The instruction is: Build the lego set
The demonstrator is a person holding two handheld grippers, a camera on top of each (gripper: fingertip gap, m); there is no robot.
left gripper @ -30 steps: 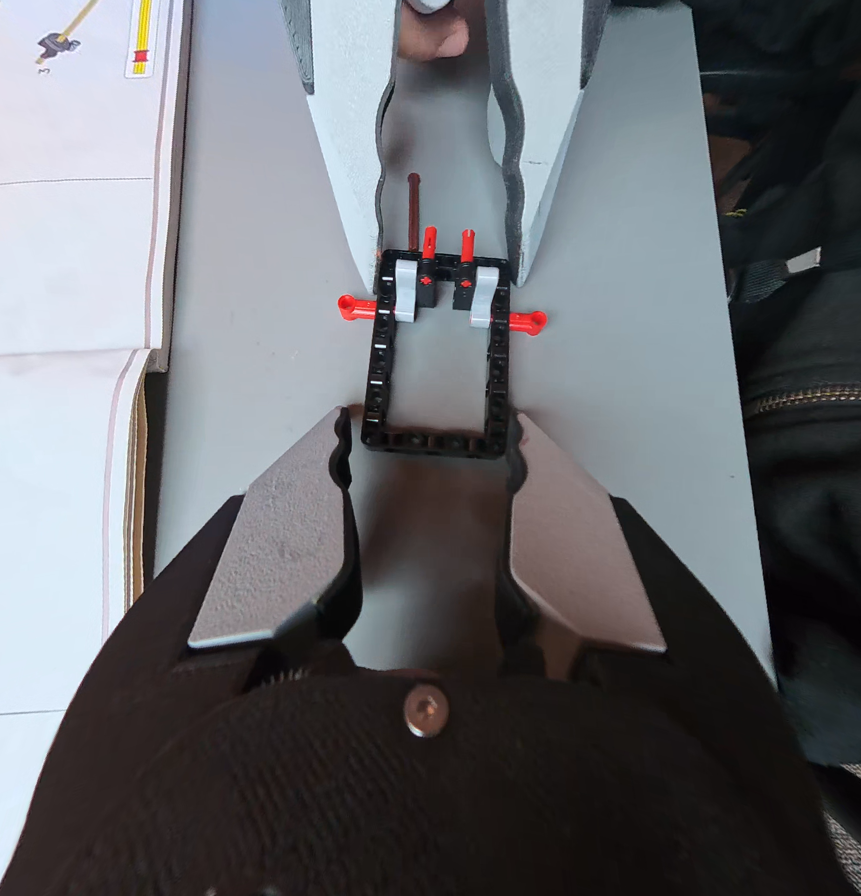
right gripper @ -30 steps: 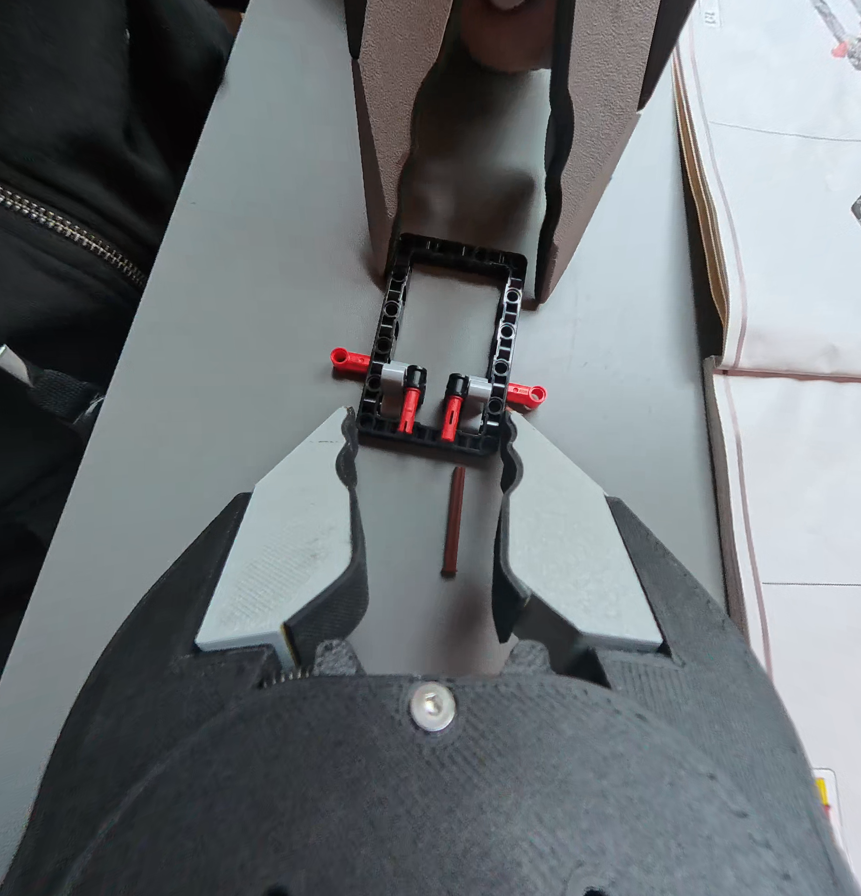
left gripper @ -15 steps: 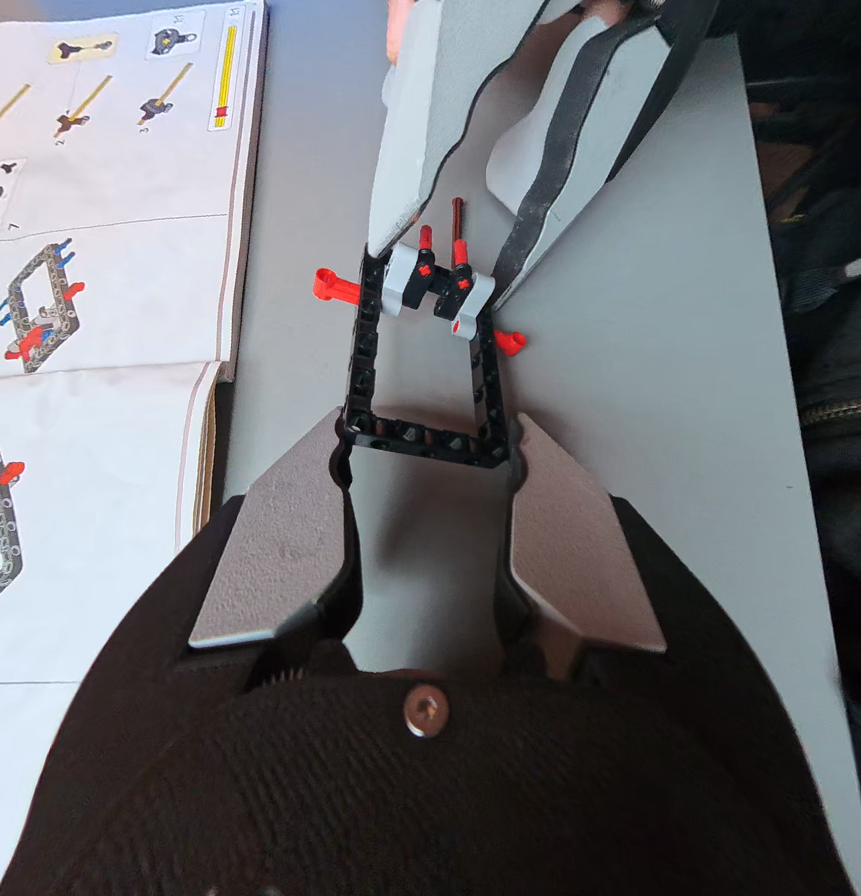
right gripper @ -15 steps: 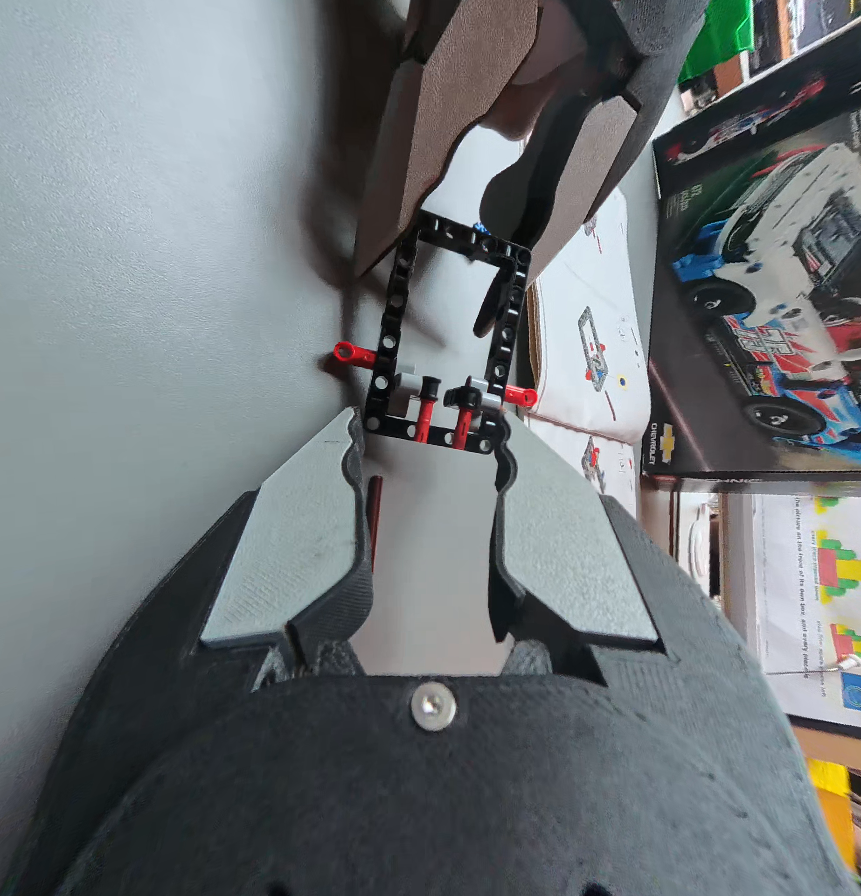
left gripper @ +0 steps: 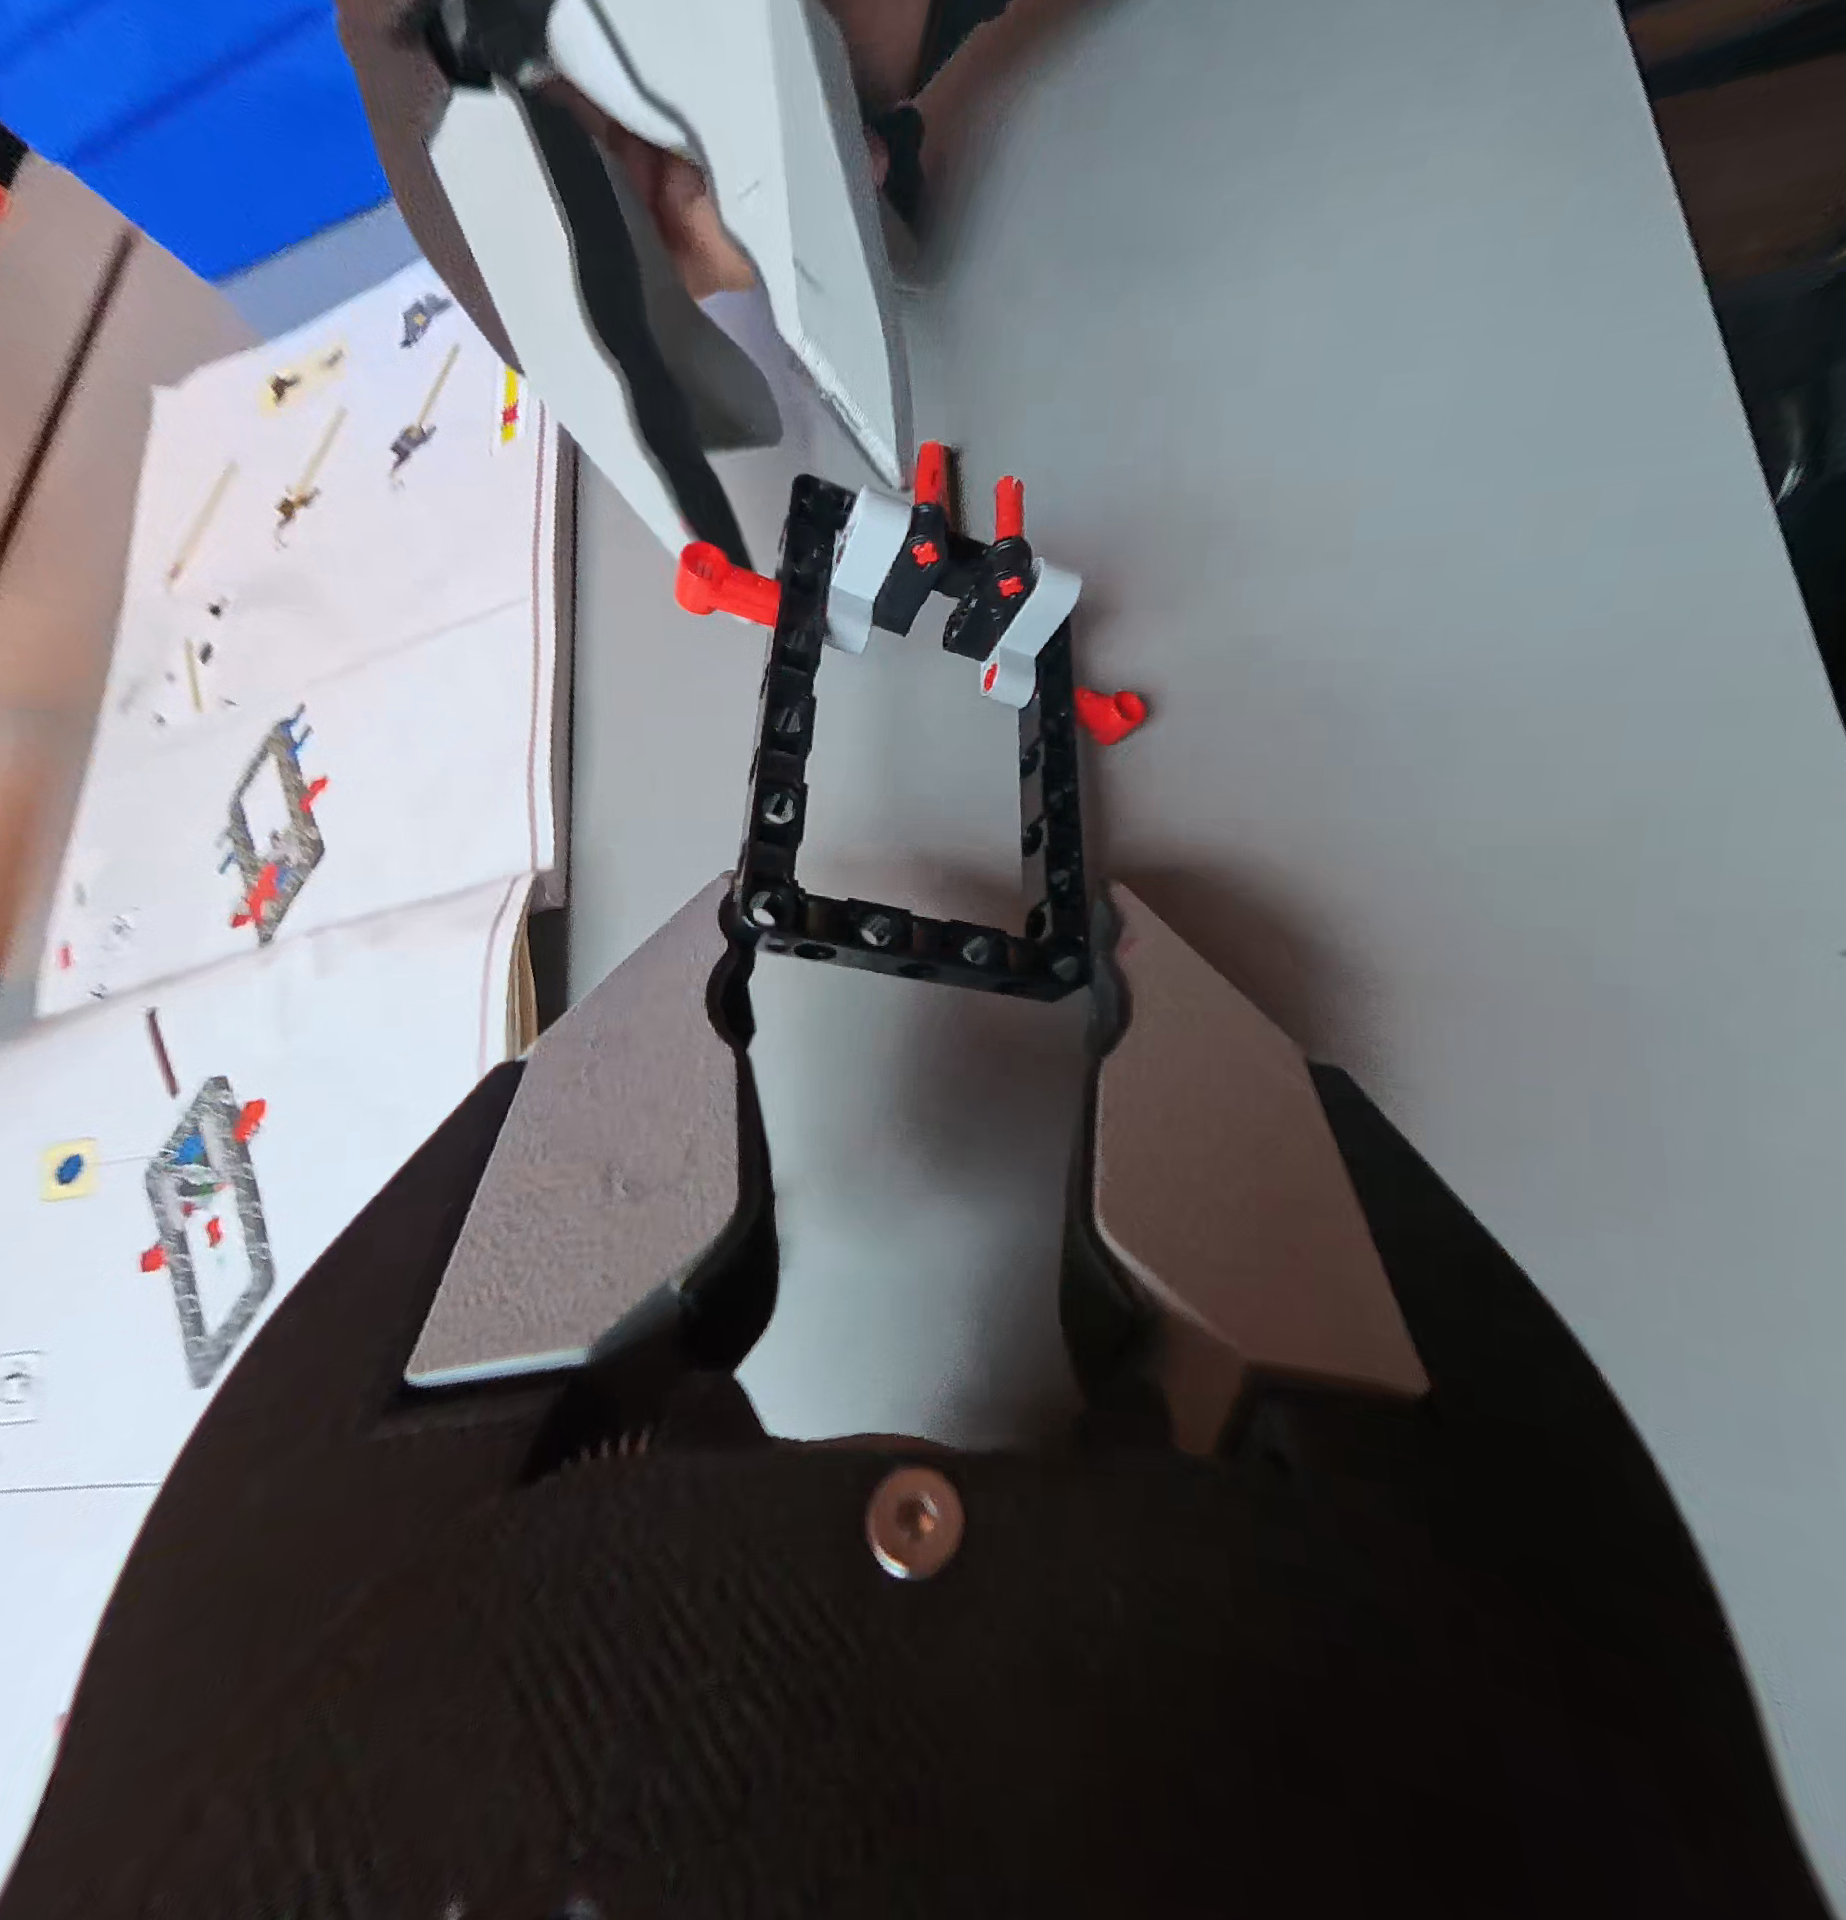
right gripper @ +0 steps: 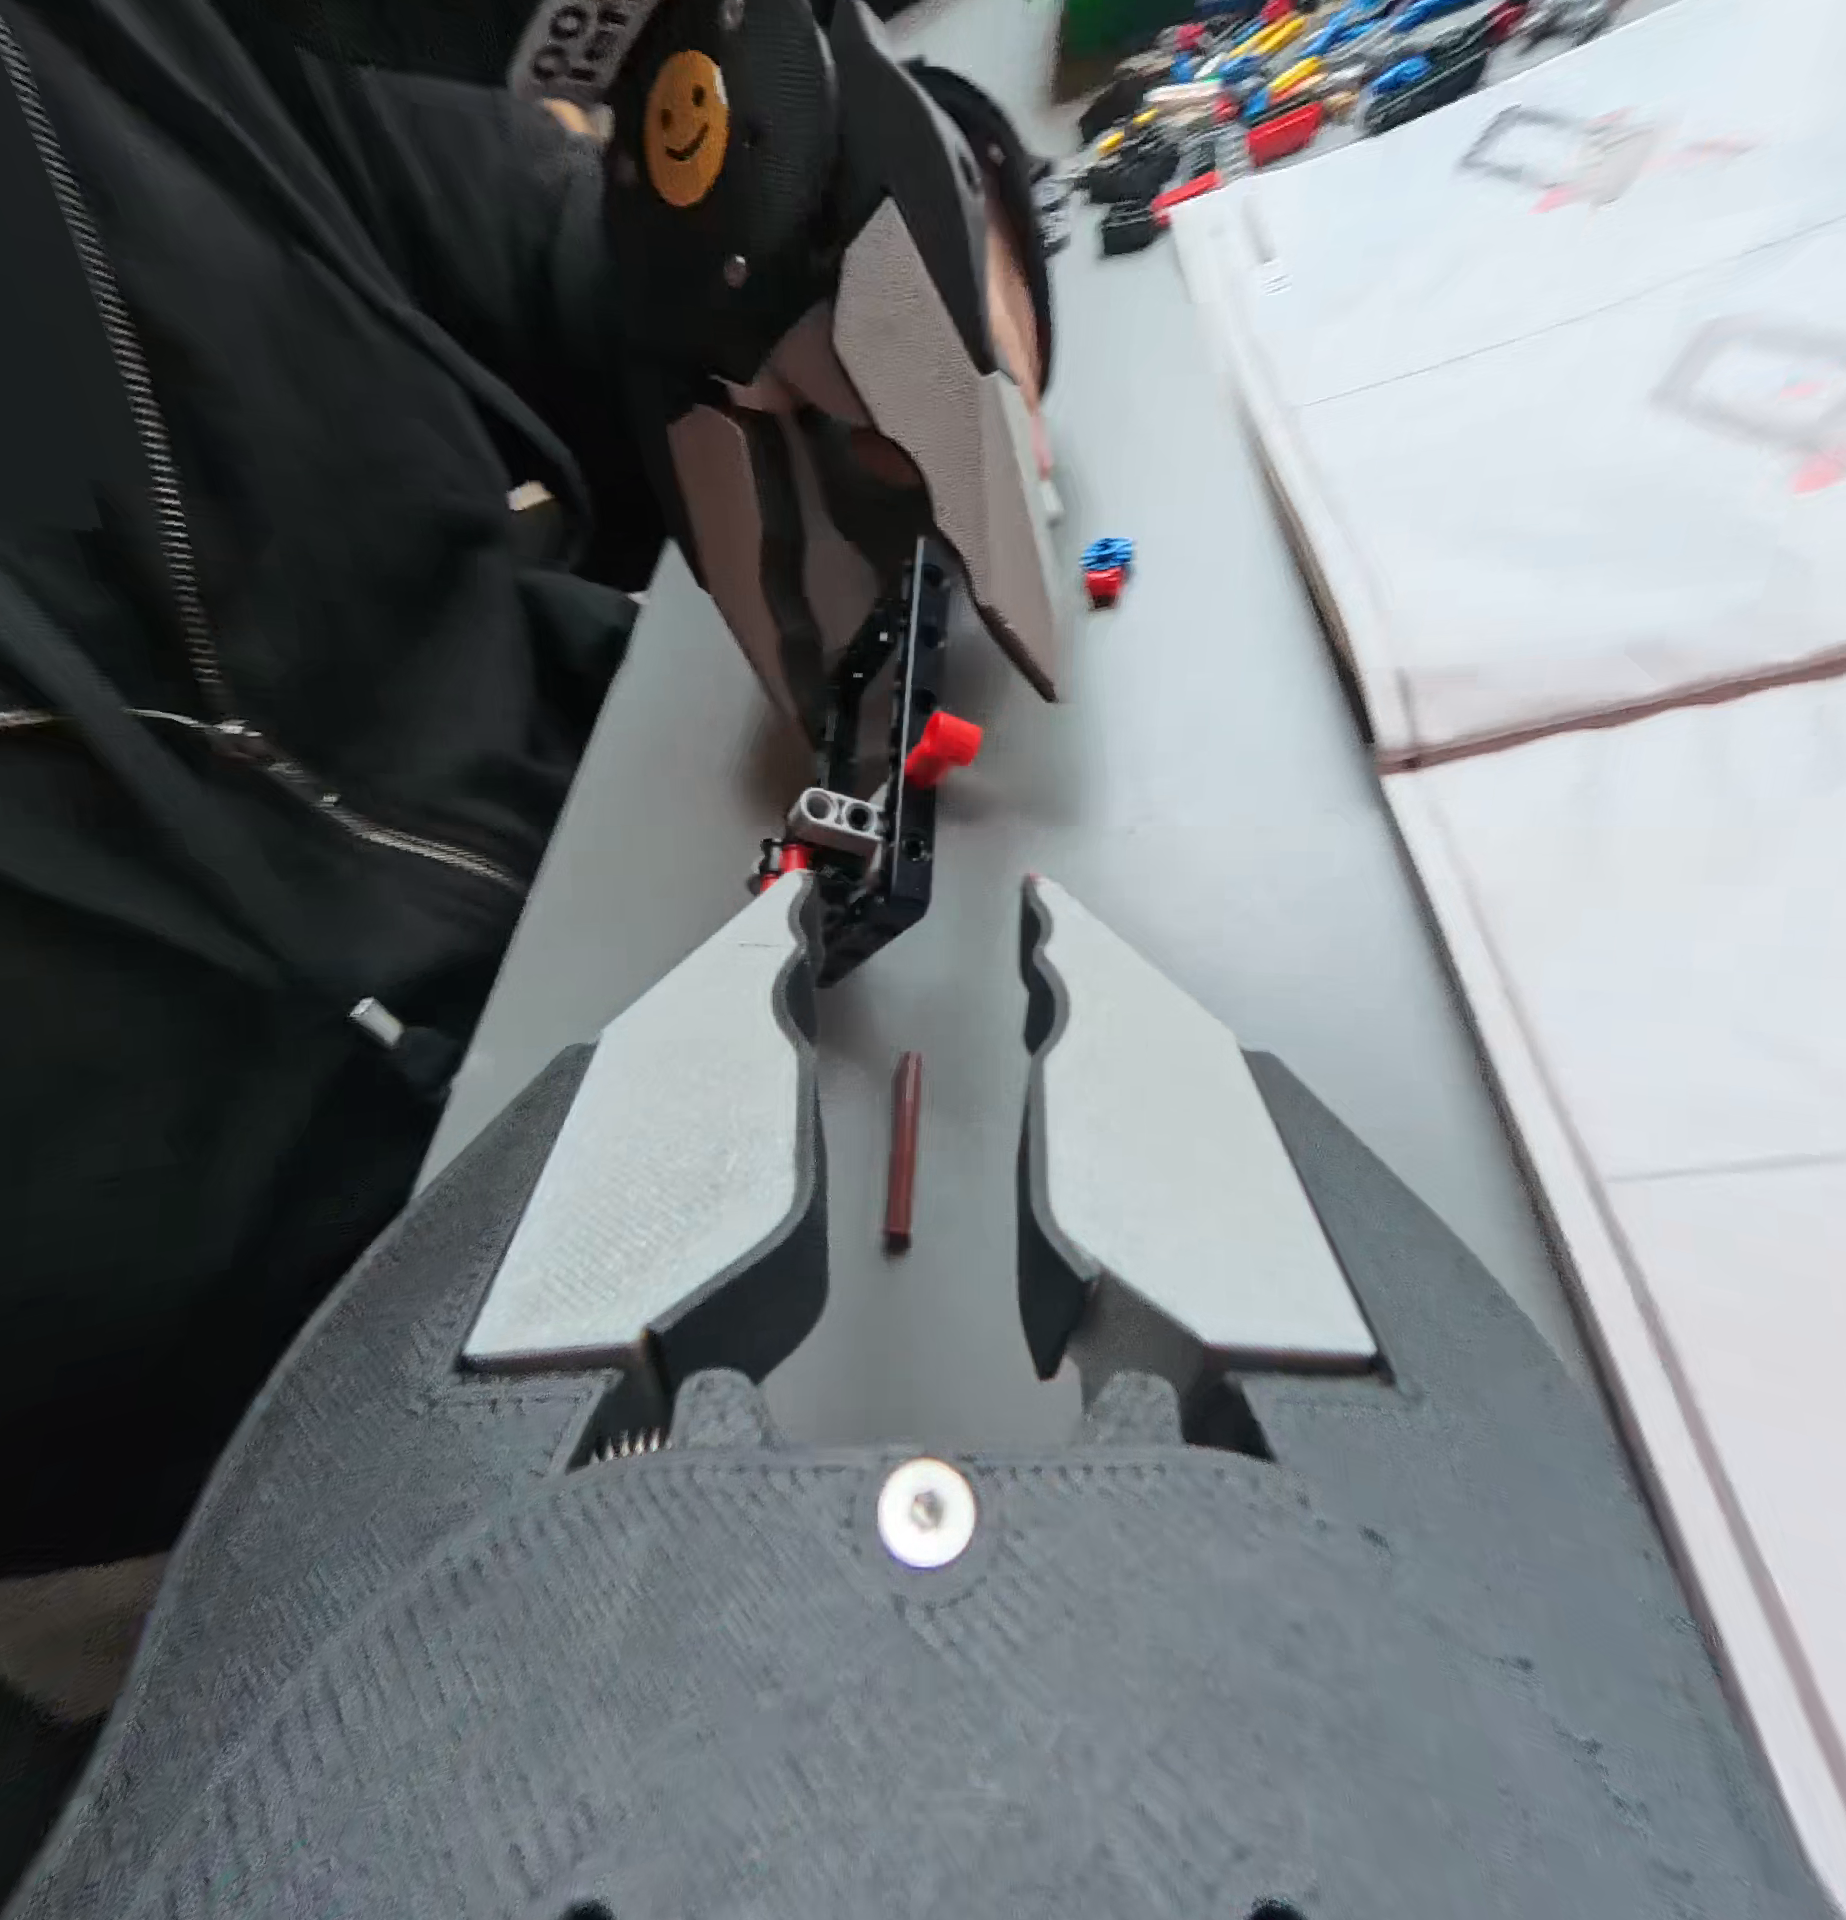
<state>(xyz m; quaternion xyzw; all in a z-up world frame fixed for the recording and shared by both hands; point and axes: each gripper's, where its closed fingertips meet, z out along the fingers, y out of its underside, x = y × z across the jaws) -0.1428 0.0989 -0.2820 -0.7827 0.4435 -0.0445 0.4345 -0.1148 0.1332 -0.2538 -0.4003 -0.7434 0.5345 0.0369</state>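
A black rectangular frame (left gripper: 784, 769) carries two grey connectors (left gripper: 867, 571) and red pins (left gripper: 727, 587) at its far end. My left gripper (left gripper: 914, 945) is shut on the frame's near end and holds it tilted up on one long side. In the right wrist view the frame (right gripper: 919, 821) stands nearly edge-on, with the left gripper (right gripper: 919, 675) on its far end. My right gripper (right gripper: 914, 904) is open, and its left fingertip (right gripper: 794, 904) is at the frame's near corner. A dark red axle (right gripper: 903, 1148) lies on the table between the right gripper's fingers.
An open instruction booklet (left gripper: 327, 727) lies beside the grey table (left gripper: 1314, 520); it also shows in the right wrist view (right gripper: 1625, 623). A pile of loose pieces (right gripper: 1262, 94) sits far off. A small blue and red piece (right gripper: 1106, 566) lies beyond the frame. A person's black jacket (right gripper: 223, 520) is at the table edge. There is about 6 cm between the tips of the two grippers.
The frame lay flat between both grippers. Now my right gripper has let go and the left has rolled the frame up onto its side. The axle has stayed on the table.
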